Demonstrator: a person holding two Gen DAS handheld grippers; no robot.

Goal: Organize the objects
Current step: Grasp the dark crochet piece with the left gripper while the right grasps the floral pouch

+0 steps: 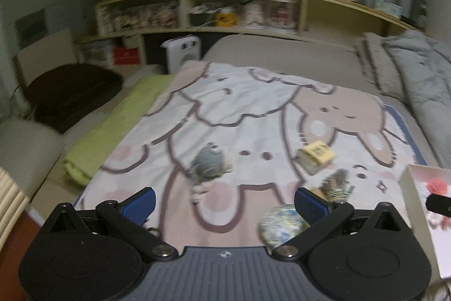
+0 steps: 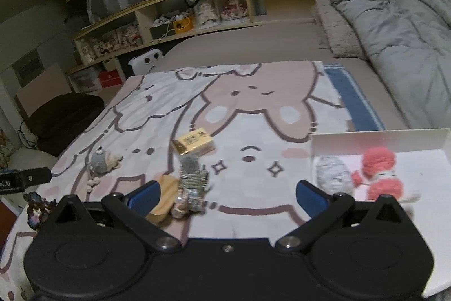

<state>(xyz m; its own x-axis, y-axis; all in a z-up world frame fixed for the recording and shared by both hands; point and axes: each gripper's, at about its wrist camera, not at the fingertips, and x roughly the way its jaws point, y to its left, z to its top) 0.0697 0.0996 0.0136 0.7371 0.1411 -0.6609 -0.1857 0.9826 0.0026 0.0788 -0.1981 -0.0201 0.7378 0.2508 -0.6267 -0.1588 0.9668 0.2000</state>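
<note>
Small objects lie on a cartoon blanket (image 1: 253,114) on a bed. A grey knitted doll (image 1: 207,164) (image 2: 103,160) lies ahead of my left gripper (image 1: 225,202), which is open and empty. A yellow box (image 1: 317,153) (image 2: 194,143), a silvery model on a wooden base (image 1: 336,182) (image 2: 191,185) and a mottled ball (image 1: 282,224) lie close by. My right gripper (image 2: 225,196) is open and empty. A white box (image 2: 422,165) at the right holds a red knitted doll (image 2: 379,174) and a grey item (image 2: 332,174).
A dark mottled figure (image 2: 38,209) lies at the blanket's left edge. A grey duvet (image 2: 400,33) is piled at the right. A green cloth (image 1: 112,129), a dark cushion (image 1: 70,92), a white heater (image 1: 183,52) and shelves (image 1: 225,7) stand beyond.
</note>
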